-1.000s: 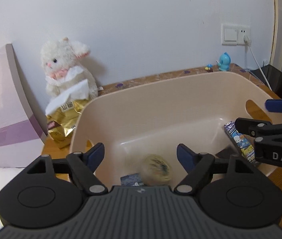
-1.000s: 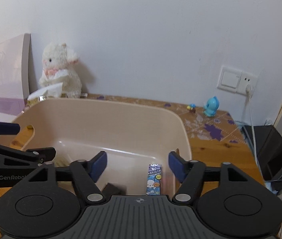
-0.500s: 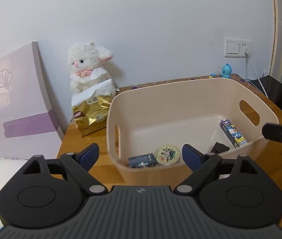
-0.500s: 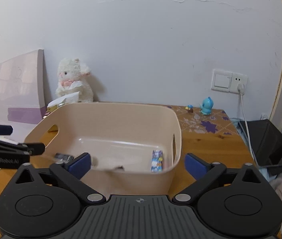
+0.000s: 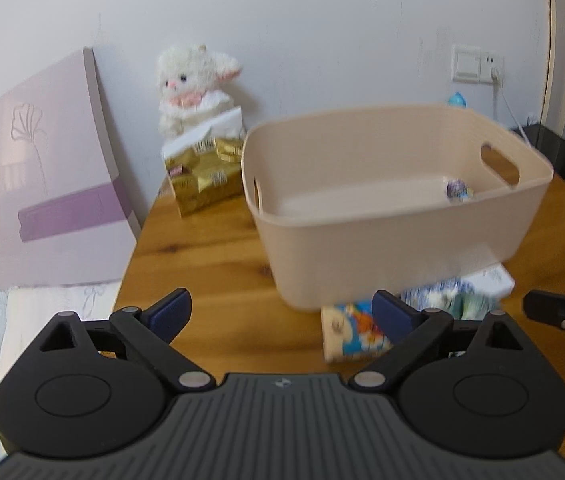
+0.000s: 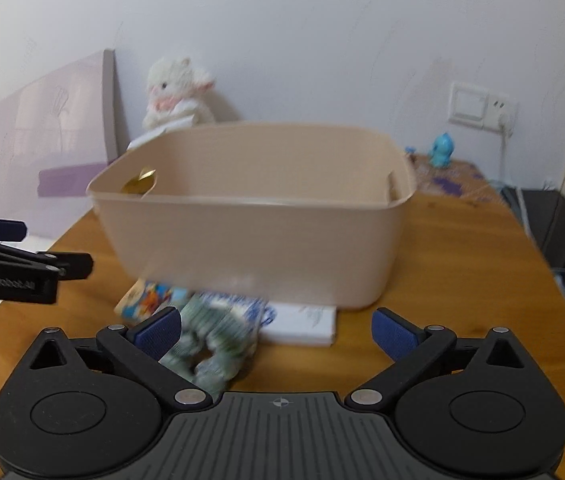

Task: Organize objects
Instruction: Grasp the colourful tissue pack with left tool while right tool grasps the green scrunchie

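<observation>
**Beige bin on the surface, loose packets waiting in front**

Beige plastic is the main thing here: a smooth, rounded bin [image 5: 398, 216] with slot handles stands on the wooden surface [image 5: 210, 264], which has a warm orange grain. At the far right of the bin floor lies one small printed carton [image 5: 458, 191]; the rest of the floor is hidden behind the near wall.

Near side of the bin, three things are not yet put away. A flat packet with a cartoon print [image 5: 352, 332] lies at the left, a soft crinkled bag with blue and green pattern [image 6: 218, 340] in the middle, and a white flat box [image 6: 302, 322] touches the bin's near wall. All are blurred, so I cannot read them.

The left tool [image 5: 280, 312] has its jaws wide apart and holds nothing. The right tool [image 6: 276, 330] is also spread wide and empty, with the crinkled bag just before it.

What may go wrong, in my judgement: the crinkled bag is soft and slippery, so a pinch on loose film could slide off or tear. The flat packet lies low on the wood, and the fingers could scrape past it. The two tools are near each other, so they could collide. The bin seems light and may be pushed.

At the far left, a white plush lamb [image 5: 190, 84] sits behind a shiny gold bag [image 5: 202, 176].
</observation>
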`<state>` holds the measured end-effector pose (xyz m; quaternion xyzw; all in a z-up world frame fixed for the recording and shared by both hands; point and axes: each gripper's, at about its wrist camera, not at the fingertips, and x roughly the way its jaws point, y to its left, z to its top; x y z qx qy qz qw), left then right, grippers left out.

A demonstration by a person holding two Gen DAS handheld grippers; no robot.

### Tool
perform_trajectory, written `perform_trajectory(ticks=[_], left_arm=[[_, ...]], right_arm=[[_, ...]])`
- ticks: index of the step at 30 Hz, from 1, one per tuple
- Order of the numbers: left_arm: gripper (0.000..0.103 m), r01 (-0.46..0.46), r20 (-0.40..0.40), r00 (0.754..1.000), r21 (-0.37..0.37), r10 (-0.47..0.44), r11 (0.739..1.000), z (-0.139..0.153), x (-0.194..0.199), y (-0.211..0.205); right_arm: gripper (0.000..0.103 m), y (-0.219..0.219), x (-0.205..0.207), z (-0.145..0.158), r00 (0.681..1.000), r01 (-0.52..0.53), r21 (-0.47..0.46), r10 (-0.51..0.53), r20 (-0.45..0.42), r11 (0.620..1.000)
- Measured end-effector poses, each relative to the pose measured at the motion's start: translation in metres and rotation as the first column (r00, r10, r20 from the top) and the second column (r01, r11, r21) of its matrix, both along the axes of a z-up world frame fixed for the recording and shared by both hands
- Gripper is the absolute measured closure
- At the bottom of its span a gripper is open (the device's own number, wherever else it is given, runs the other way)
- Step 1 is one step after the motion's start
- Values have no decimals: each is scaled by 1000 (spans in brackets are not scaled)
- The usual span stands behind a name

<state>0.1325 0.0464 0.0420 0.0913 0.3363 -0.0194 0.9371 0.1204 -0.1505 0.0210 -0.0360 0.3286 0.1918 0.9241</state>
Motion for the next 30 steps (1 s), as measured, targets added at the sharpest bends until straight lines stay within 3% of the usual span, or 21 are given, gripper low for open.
perform_trajectory(ticks=[7, 14, 20, 23, 30], left_arm=[[6, -18, -43, 999, 6, 18, 1000, -25, -4, 8], [6, -48, -78, 996, -10, 47, 999, -38, 3, 18], [6, -51, -109, 993, -53, 45, 997, -46, 9, 17], [6, -28, -116, 993, -115, 15, 993, -47, 12, 13], [6, -20, -116, 993, -160, 1, 987, -52, 27, -6]], right_arm=[[0, 38, -1, -26, 997, -53, -63, 50, -55, 997], [0, 52, 9, -58, 995, -18, -88, 9, -102, 996], [0, 31, 21, -62, 993, 54, -93, -63, -95, 994], [0, 16, 27, -63, 991, 79, -86, -87, -103, 993], [0, 10, 30, -68, 995, 62, -102, -70, -75, 993]])
